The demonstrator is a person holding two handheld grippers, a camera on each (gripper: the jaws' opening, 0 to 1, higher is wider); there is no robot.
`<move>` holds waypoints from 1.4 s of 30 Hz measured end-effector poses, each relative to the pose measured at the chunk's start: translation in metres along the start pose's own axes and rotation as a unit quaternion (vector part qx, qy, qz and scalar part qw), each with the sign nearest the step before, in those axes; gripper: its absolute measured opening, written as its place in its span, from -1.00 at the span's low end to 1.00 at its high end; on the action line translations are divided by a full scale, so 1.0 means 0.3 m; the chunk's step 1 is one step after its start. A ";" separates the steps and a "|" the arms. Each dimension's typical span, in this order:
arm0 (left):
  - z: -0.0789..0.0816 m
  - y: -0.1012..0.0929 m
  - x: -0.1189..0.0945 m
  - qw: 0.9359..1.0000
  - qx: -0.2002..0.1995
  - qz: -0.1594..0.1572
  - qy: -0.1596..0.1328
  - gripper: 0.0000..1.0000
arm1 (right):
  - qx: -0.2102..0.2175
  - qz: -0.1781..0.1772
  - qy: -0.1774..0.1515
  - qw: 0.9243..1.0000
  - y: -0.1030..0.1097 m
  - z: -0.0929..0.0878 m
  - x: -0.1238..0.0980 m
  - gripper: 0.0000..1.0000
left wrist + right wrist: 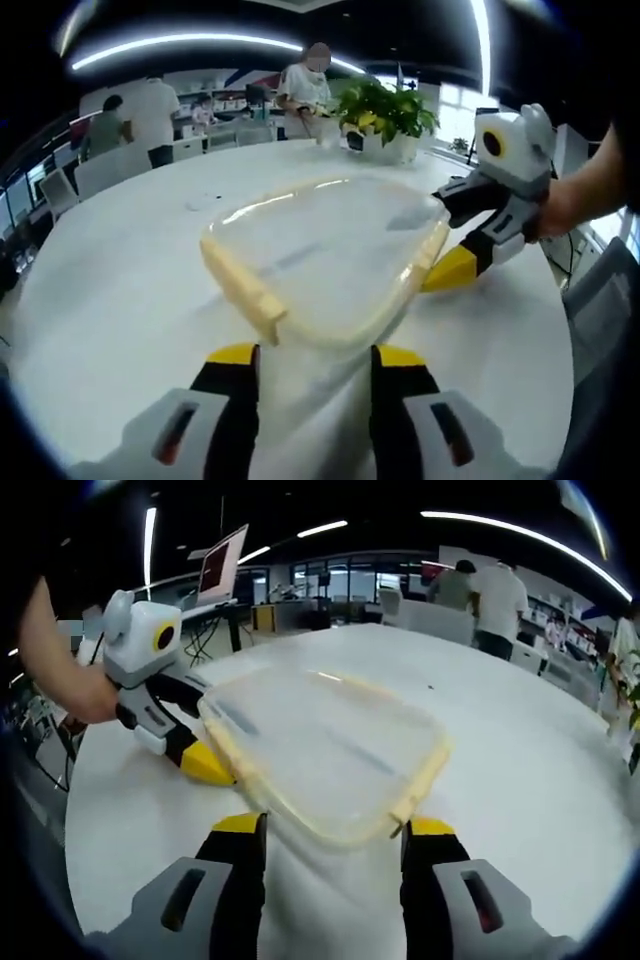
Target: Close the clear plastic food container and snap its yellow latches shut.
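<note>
A clear plastic food container (330,255) lies at the centre of the left gripper view, flat on a round white desk (110,300), its lid apparently already on top. One yellow latch (243,283) runs along the edge at lower left of centre; another latch (432,247) sits on the right edge.

Your left claw (313,365) is at the bottom of that frame, jaws spread and empty, just short of the container's near rim. Your right claw (333,838) is likewise parted and holding nothing.

Judging by looks, the container is light, thin-walled and slick, likely to skid under a sideways push. Press straight down on each latch, steadying the rim opposite.
</note>
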State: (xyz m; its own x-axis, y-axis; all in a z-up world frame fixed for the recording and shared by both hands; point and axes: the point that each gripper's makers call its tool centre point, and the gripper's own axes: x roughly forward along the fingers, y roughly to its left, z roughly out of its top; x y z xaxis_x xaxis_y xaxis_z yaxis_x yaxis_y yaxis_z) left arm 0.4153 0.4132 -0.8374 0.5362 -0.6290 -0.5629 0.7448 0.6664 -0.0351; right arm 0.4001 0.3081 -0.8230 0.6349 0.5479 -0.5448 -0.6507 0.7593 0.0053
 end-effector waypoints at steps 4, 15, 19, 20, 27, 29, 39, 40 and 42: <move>0.004 0.025 0.003 1.000 -0.006 0.001 -0.002 -0.23 | 0.000 0.000 -0.004 1.000 -0.009 0.016 0.025 0.02; 0.020 0.058 0.027 1.000 -0.017 0.008 -0.009 -0.21 | -0.011 -0.003 0.001 1.000 -0.037 0.033 0.053 0.01; 0.020 0.060 0.032 1.000 -0.018 0.008 -0.009 -0.21 | -0.010 -0.003 -0.005 1.000 -0.042 0.029 0.052 0.00; 0.020 0.060 0.031 1.000 -0.016 0.009 -0.010 -0.21 | -0.009 -0.002 -0.006 1.000 -0.043 0.027 0.052 0.00; 0.021 0.059 0.028 1.000 -0.016 0.010 -0.017 -0.21 | -0.020 0.007 0.000 1.000 -0.046 0.020 0.048 -0.06; 0.024 0.059 0.029 0.999 -0.026 0.009 -0.023 -0.18 | -0.022 0.010 -0.006 1.000 -0.047 0.020 0.045 -0.07; 0.032 0.048 0.028 0.998 -0.043 -0.005 -0.046 -0.05 | -0.001 0.046 -0.033 0.998 -0.019 0.019 0.041 0.31; 0.039 0.045 0.027 0.997 -0.046 -0.006 -0.053 0.05 | 0.007 0.047 -0.031 0.998 -0.019 0.014 0.046 0.44; 0.047 0.043 0.032 0.997 -0.051 -0.004 -0.060 0.29 | 0.006 0.047 -0.033 0.998 -0.016 0.010 0.049 0.61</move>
State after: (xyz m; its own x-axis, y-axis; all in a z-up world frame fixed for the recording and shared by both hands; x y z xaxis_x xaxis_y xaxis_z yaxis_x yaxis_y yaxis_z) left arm 0.4357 0.4101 -0.8317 0.5779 -0.6742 -0.4598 0.7088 0.6939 -0.1267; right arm 0.4138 0.3135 -0.8286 0.5969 0.6388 -0.4855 -0.7039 0.7073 0.0652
